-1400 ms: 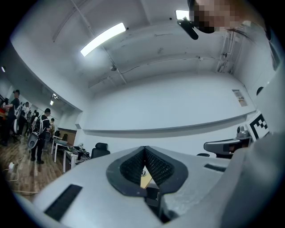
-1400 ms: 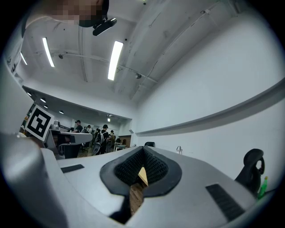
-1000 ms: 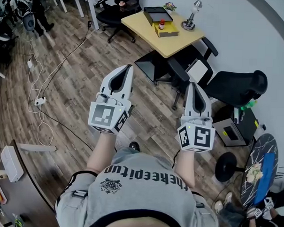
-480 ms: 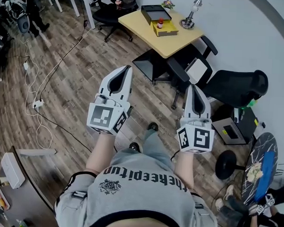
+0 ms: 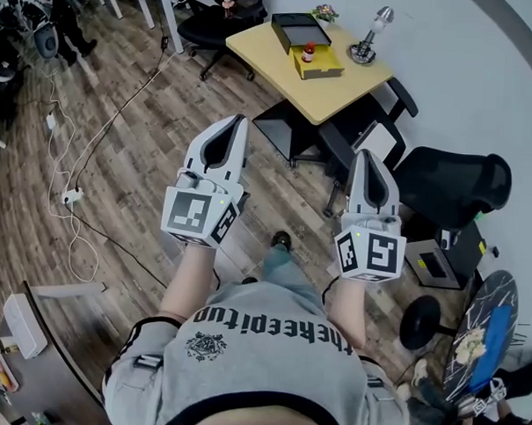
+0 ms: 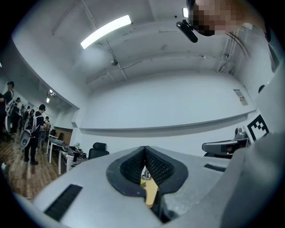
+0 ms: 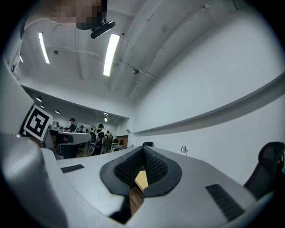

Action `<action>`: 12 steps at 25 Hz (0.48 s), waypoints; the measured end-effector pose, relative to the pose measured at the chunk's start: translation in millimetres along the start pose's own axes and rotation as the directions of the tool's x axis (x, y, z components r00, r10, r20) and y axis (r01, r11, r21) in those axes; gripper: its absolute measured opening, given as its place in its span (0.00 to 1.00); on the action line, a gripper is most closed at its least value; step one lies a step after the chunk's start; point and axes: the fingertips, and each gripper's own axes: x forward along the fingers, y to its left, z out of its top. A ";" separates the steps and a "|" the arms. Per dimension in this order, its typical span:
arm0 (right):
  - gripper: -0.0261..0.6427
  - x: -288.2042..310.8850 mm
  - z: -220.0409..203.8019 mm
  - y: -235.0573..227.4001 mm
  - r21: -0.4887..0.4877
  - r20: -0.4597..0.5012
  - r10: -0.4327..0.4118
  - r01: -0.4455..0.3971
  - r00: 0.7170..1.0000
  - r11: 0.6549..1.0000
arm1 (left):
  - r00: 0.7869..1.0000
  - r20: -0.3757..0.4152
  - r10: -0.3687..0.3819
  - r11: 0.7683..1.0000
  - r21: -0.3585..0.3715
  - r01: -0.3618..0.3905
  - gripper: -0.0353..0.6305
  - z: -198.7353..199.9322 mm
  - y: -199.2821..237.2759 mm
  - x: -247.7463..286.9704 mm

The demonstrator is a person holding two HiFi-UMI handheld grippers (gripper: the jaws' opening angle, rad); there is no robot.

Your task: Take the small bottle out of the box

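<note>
Head view: approach step by my read, nothing picked yet. Small bottle [image 5: 308,52] stood in the yellow box [image 5: 323,69] on the yellow table [image 5: 342,92], well ahead of both tongs. Next move, my call: get to the table, open one pair, line it up on the bottle's body. Left gripper [image 5: 234,120] was fully closed, empty, touching nothing. Right gripper [image 5: 367,155] same: jaws together, nothing between them.

Two white handheld grippers: left gripper [image 5: 237,120], right gripper [image 5: 362,155]. On the one far yellow square table [image 5: 342,85]: one black open box [image 5: 296,29], one flat yellow box [image 5: 320,69], one small red-capped bottle [image 5: 308,52], one silver desk lamp [image 5: 363,53].
</note>
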 end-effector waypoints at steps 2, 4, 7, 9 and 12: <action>0.04 19.9 0.2 -7.3 -0.002 0.005 0.011 -0.011 1.000 1.000 | 1.000 0.002 0.007 1.000 0.002 -0.007 0.06 -1.2 7.2 18.0; 0.04 38.5 -0.2 -14.8 -0.005 0.008 0.020 -0.020 1.000 1.000 | 1.000 0.005 0.013 1.000 0.003 -0.013 0.06 -2.8 13.2 35.0; 0.04 66.0 -1.8 -29.0 -0.007 0.010 0.035 -0.034 0.999 0.999 | 1.000 0.011 0.026 1.000 0.002 -0.026 0.06 -6.0 20.4 62.4; 0.04 83.9 -3.5 -40.6 -0.005 0.011 0.043 -0.043 0.999 0.999 | 0.999 0.011 0.034 0.999 0.003 -0.034 0.06 -8.8 23.4 81.8; 0.04 107.1 -6.7 -56.5 -0.003 0.014 0.055 -0.055 0.998 0.998 | 0.999 0.011 0.044 0.999 0.007 -0.044 0.06 -13.7 26.9 106.9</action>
